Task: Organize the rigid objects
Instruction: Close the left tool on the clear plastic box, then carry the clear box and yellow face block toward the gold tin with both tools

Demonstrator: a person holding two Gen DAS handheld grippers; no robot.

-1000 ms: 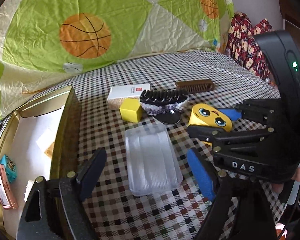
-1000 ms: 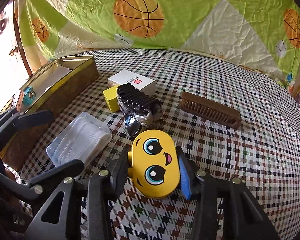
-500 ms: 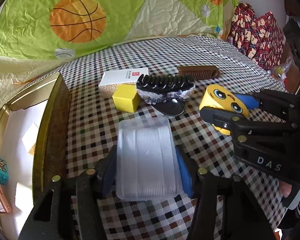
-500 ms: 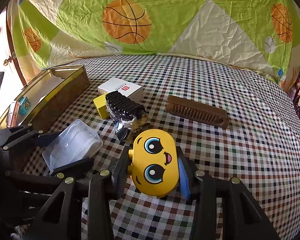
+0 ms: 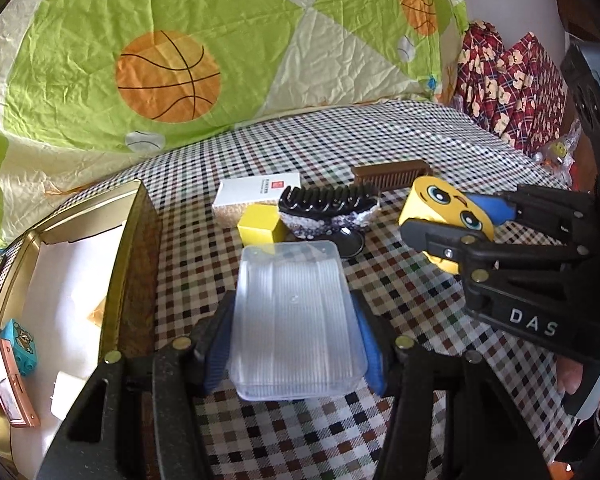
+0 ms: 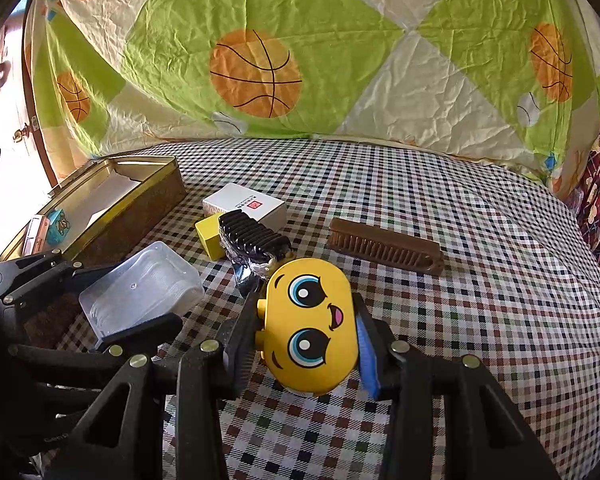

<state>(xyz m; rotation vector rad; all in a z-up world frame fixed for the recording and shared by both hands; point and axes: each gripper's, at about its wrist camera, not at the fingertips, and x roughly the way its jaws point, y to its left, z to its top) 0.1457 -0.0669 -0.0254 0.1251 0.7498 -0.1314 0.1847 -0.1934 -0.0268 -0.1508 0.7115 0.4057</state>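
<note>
My left gripper [image 5: 292, 340] is shut on a clear plastic box [image 5: 294, 316] and holds it above the checked tablecloth; the box also shows in the right wrist view [image 6: 140, 292]. My right gripper [image 6: 306, 332] is shut on a yellow cartoon-face box [image 6: 310, 326], lifted off the table; it also shows in the left wrist view [image 5: 444, 212]. A gold tin [image 5: 136, 240] stands open at the left, holding a teal block [image 5: 20, 338] and a pink-framed item [image 5: 6, 384].
On the table lie a yellow cube [image 5: 260, 230], a white carton [image 5: 256, 196], a black hair claw [image 5: 328, 208] over a small round mirror [image 5: 350, 244], and a brown comb [image 5: 392, 174]. A basketball-print quilt [image 5: 180, 60] hangs behind.
My left gripper closed on the clear plastic box and lifted it. My right gripper raised the yellow face box off the table.
</note>
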